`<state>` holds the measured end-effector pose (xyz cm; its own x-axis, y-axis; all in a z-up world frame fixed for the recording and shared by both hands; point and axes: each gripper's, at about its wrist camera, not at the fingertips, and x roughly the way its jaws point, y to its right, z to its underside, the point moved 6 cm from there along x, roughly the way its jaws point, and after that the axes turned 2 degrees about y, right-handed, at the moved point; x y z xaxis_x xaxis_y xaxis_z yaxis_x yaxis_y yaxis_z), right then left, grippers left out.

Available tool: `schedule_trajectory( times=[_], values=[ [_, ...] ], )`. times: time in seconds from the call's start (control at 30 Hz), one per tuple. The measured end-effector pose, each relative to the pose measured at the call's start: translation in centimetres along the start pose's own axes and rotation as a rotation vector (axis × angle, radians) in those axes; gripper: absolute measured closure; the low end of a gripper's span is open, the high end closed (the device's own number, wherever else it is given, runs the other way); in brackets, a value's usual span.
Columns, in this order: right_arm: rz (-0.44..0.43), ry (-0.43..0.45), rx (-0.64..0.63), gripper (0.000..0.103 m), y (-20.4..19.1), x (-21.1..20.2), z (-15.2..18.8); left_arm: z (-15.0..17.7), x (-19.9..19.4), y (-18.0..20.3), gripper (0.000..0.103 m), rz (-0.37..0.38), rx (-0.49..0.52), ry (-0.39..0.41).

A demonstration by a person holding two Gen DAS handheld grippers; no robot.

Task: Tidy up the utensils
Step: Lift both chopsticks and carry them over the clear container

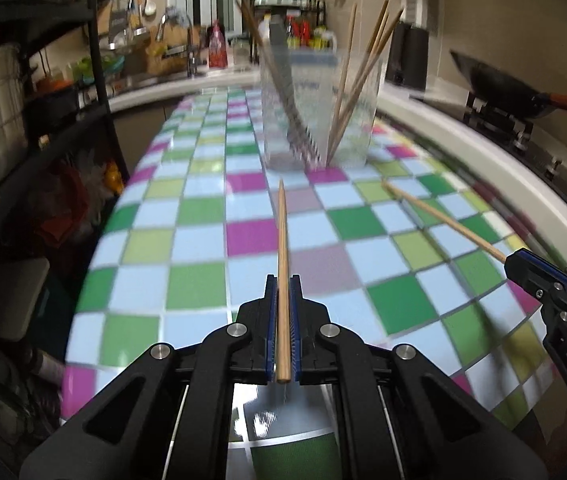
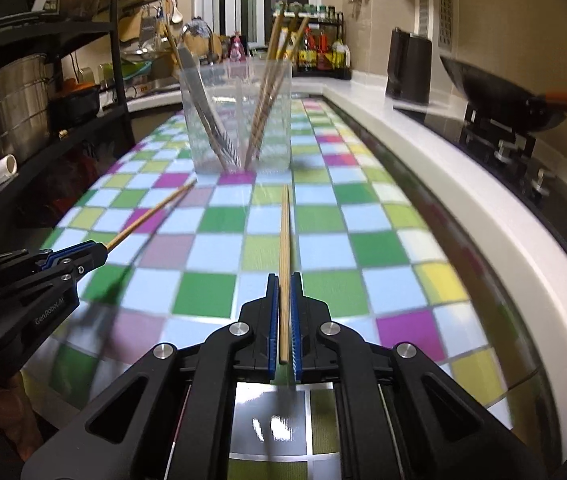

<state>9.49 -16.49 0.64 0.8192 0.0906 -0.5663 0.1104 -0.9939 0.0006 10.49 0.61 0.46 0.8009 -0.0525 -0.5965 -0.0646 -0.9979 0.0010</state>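
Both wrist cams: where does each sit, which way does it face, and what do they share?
Left wrist: on the left gripper, facing along its chopstick toward the cup; own fingers clamped on the stick, right gripper at right edge.
Right wrist: on the right gripper, facing the same cup along its chopstick; left gripper at left edge, part of a hand below it.
Shared: cup, both chopsticks, checkered table, wok.

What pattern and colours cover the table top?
The table top has a checked pattern of pale blue, green, lime and magenta squares, clearest in the right wrist view.
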Motion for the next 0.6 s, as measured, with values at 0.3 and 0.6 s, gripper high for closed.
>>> schedule_trajectory(
  times=[0.3,0.6],
  values=[
    [0.002,0.123,-0.045,0.097,-0.3,-4.3,-4.7,-4.0,-4.5,-1.0,0.097,-0.001,0.008,0.195],
    [-0.002,0.235,-0.036,0.097,0.4,-6.6,-10.6,-8.7,-6.2,-2.5,0.097,0.053,-0.053,0.26]
  ],
)
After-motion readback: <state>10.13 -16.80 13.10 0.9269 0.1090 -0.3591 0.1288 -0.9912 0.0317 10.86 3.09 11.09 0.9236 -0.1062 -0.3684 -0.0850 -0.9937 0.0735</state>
